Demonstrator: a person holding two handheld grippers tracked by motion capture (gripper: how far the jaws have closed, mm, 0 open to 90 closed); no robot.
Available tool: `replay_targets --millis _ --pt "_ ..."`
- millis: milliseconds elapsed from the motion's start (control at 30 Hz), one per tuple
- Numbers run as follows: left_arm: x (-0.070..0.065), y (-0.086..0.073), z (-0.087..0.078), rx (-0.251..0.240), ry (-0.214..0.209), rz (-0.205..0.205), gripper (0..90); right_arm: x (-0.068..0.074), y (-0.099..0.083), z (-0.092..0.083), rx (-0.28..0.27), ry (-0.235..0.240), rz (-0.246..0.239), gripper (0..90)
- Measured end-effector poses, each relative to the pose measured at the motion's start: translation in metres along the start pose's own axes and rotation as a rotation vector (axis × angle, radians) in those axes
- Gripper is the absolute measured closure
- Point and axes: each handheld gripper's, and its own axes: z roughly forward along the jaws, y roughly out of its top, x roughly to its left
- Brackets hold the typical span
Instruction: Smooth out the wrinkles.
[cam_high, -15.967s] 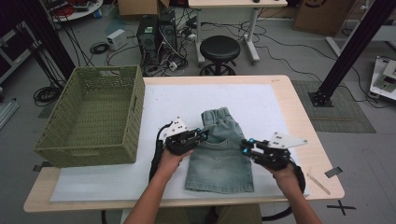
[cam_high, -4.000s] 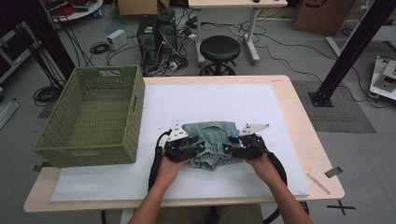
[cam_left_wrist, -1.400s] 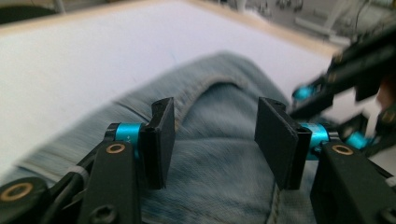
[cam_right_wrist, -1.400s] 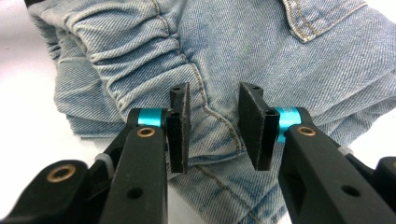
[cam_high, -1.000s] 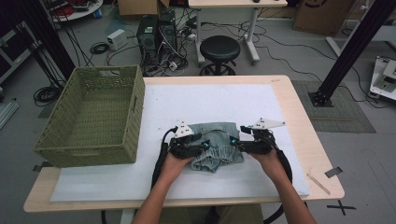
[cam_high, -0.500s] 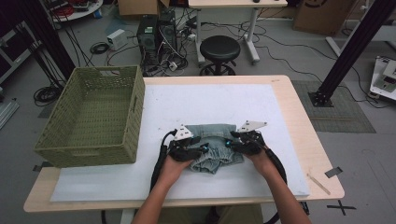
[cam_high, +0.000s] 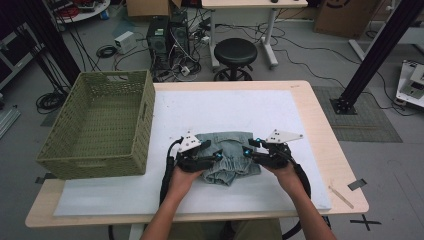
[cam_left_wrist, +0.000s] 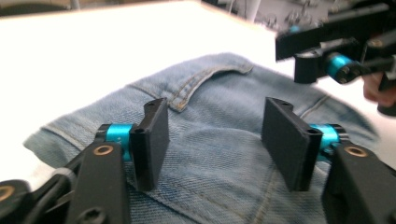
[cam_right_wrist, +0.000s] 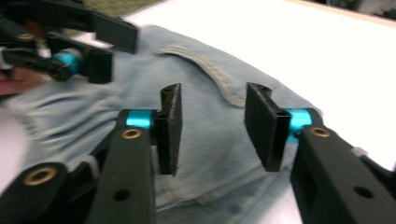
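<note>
Folded pale-blue denim shorts (cam_high: 227, 144) lie on the white mat, front middle. My left gripper (cam_high: 216, 157) reaches over their left edge; its jaws have just been opening. In the left gripper view it (cam_left_wrist: 215, 107) stands open above the denim (cam_left_wrist: 219, 158), gripping nothing. My right gripper (cam_high: 248, 151) faces it from the shorts' right edge; its jaws have just been closing. In the right gripper view it (cam_right_wrist: 214, 93) still has a gap between its pads, with the denim (cam_right_wrist: 210, 144) below and not pinched. Each gripper view shows the other gripper across the shorts.
A green woven basket (cam_high: 146, 116) with nothing in it stands at the left on the mat (cam_high: 240, 107). The wooden table's edge (cam_high: 322, 120) runs close on the right. A black stool (cam_high: 235, 51) and computer cases stand on the floor beyond the table.
The right gripper swung left toward the shorts, then eased back a little to the right. The left hand stayed put. The shorts lie folded as before.
</note>
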Motion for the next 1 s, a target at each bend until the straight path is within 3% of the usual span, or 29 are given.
replay_targets --millis 200,267,467,533,567,633,667,733,833,1000 --pt "0.004 0.001 -0.006 -0.016 0.007 -0.004 37.1 0.007 -0.008 0.011 0.114 0.016 -0.039 60.9" --pt "0.006 0.001 -0.008 -0.023 0.005 -0.009 35.6 0.008 -0.013 0.015 0.17 0.044 -0.033 64.4" --pt "0.009 0.003 -0.017 -0.057 0.008 -0.016 30.0 0.006 -0.017 0.014 0.201 0.07 -0.014 67.0" --pt "0.008 0.004 -0.019 -0.079 0.004 -0.019 26.2 0.007 -0.016 0.012 0.19 0.062 -0.027 65.9" --pt "0.007 0.004 -0.021 -0.087 0.002 -0.013 23.8 0.008 -0.015 0.01 0.172 0.052 -0.034 60.9" --pt "0.006 0.005 -0.023 -0.099 -0.001 -0.008 21.6 0.007 -0.014 0.003 0.1 0.035 -0.016 48.1" --pt "0.005 0.006 -0.024 -0.101 -0.006 -0.002 21.6 0.007 -0.014 -0.001 0.068 0.035 0.008 46.4" --pt "0.004 0.007 -0.026 -0.108 -0.009 0.006 21.6 0.005 -0.014 -0.009 0.007 0.015 0.01 38.7" --pt "0.002 0.009 -0.03 -0.124 -0.027 0.023 21.6 0.001 -0.014 -0.024 -0.059 -0.008 -0.001 36.8" --pt "0.002 0.011 -0.032 -0.139 -0.047 0.029 21.7 -0.009 -0.018 -0.044 -0.064 -0.051 -0.005 26.4"
